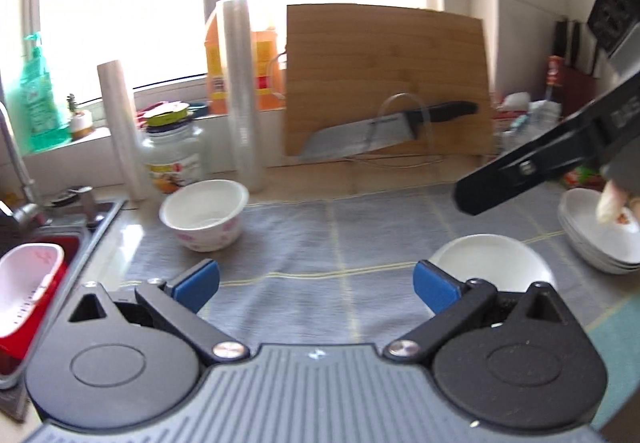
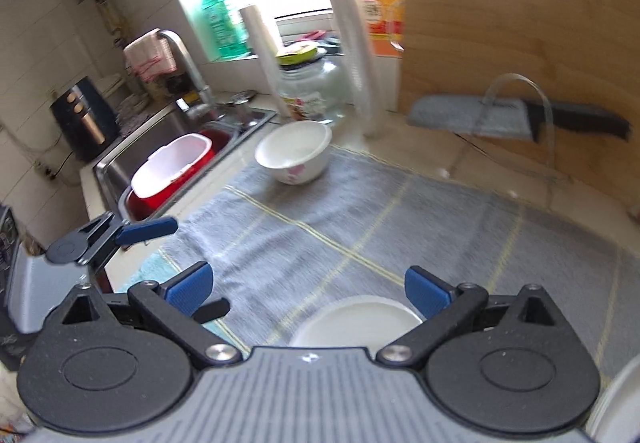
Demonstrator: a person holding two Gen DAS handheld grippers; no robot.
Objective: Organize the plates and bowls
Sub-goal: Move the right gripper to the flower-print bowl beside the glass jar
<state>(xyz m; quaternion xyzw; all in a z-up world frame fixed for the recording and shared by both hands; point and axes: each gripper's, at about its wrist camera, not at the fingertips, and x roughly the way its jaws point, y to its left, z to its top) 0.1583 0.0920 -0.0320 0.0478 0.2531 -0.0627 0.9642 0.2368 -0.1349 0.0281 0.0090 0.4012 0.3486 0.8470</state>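
Bowls and plates lie spread over the grey mat (image 1: 304,243), which I take as landmark; going left to right: the red basin (image 1: 24,307) with its white plastic insert sits in the sink off the mat's left edge; the flowered bowl (image 1: 205,214), glossy, deep and round, stands upright at the mat's far left corner; the left tool (image 1: 316,285) hovers over the mat's near middle, blue pads spread wide and pinching nothing; the plain white bowl (image 1: 486,259), smooth and shallow, rests on the mat's near right, just beside that tool's right pad; the stacked white plates (image 1: 600,243) sit at the mat's right edge. The right tool (image 2: 306,285) hangs above the plain bowl, spread, empty. My judgement: the next step is grasping that bowl; glazed rims are slippery, so set one pad inside and one outside the wall, close squarely, and lift level before moving it toward the stack. The mat looks soft and woven, so it should cushion set-downs.
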